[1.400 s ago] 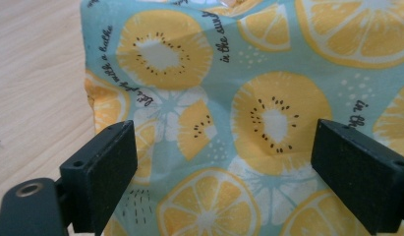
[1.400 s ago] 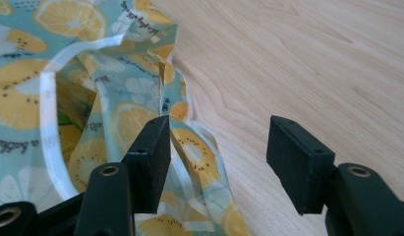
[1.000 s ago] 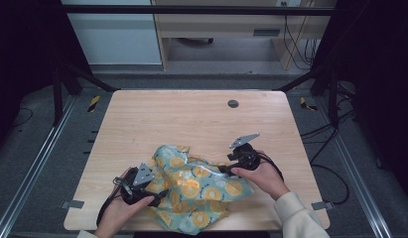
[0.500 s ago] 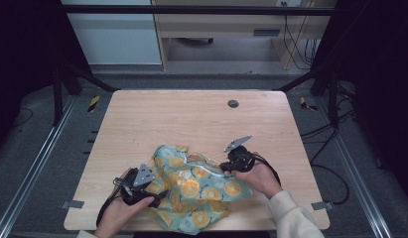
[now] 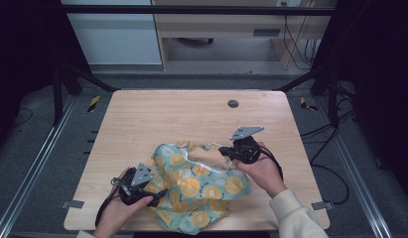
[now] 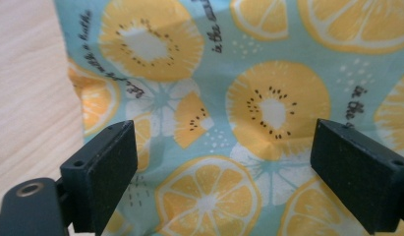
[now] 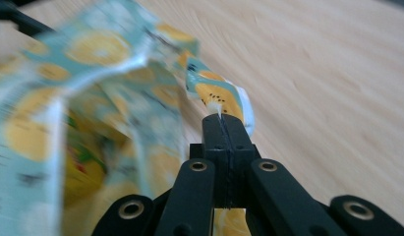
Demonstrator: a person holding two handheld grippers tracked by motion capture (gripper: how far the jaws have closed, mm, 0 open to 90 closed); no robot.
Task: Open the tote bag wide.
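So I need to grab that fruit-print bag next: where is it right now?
In the high view the bag lies at the table's near edge, between the open left gripper and the right gripper, which pinches its rim.

We see a pale wooden counter with rounded corners and a round dark grommet near its far edge. Beyond it stands a light wooden desk, with black cables hanging at its right end. Yellow-and-black striped markers sit on the grey floor just off the counter's far corners.
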